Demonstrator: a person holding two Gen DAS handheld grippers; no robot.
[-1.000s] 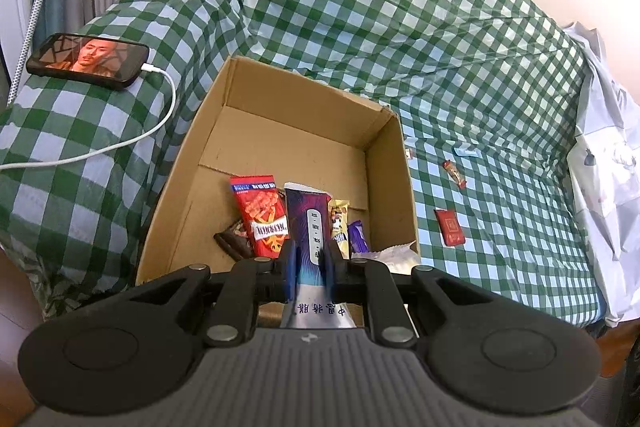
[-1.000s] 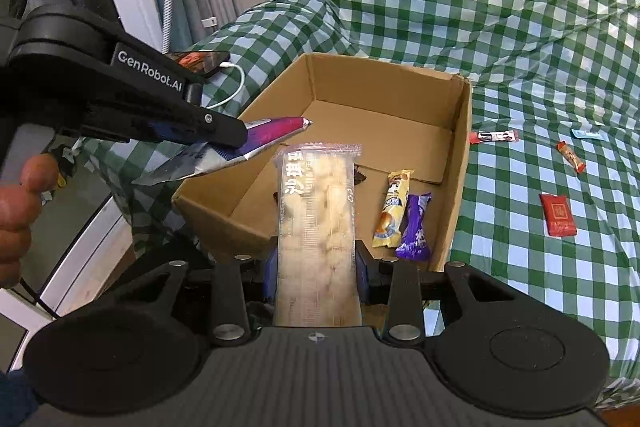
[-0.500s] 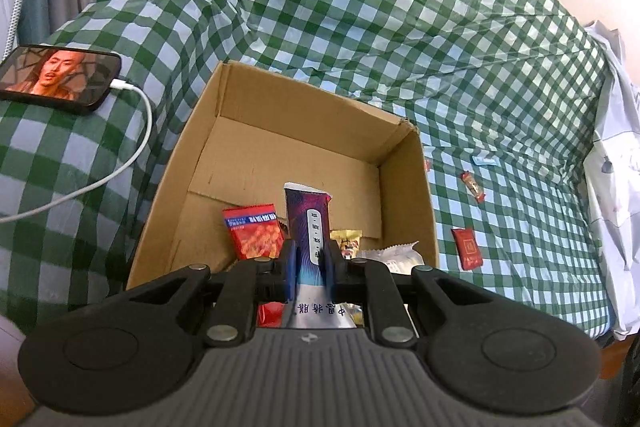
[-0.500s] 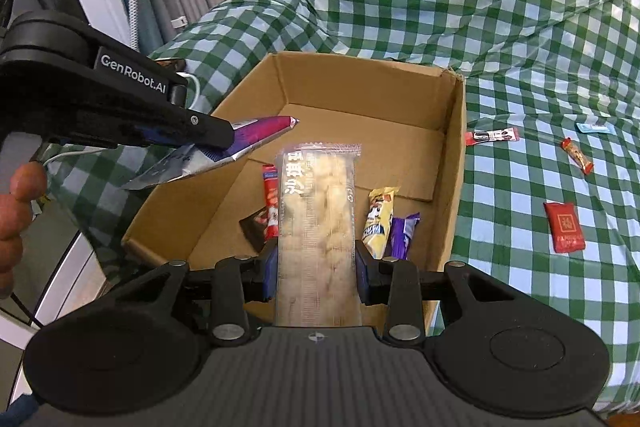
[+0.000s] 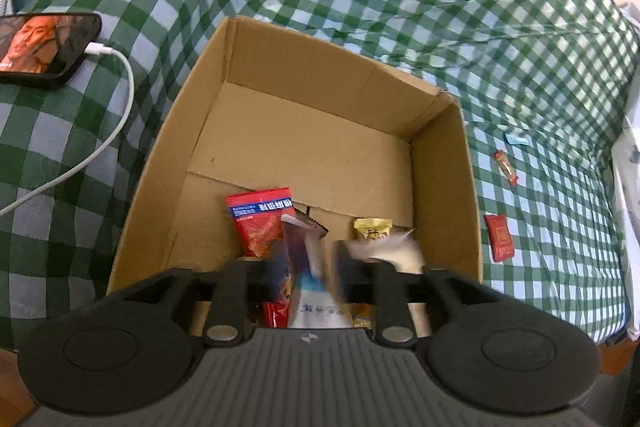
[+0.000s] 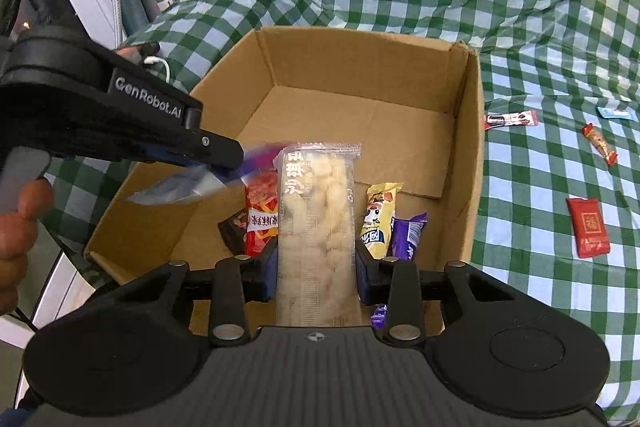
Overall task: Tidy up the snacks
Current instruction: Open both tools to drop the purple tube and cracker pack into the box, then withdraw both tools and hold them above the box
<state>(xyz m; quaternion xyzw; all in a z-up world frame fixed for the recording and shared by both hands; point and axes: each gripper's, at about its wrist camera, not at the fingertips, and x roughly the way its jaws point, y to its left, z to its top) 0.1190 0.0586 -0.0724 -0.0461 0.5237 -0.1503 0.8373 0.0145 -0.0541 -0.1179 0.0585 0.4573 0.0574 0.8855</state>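
Left gripper (image 5: 306, 263) fingers opening, purple packet (image 5: 298, 247) loose between them over cardboard box (image 5: 320, 75). Right gripper (image 6: 318, 267) fingers clamped on clear snack pack (image 6: 318, 211).

The left gripper (image 5: 306, 267) points steeply downward, its jaws opening, the blurred fingers (image 5: 276, 277) spread clear of the purple-and-silver packet (image 5: 304, 279) that hangs between them; seen from the right wrist camera, its black body reaches in from the left, with the person's hand (image 6: 18, 227) wrapped around the handle behind it; the right gripper (image 6: 316, 267) also tilts down, its pads pressed against both sides of the long clear packet (image 6: 318, 223) standing upright between them.
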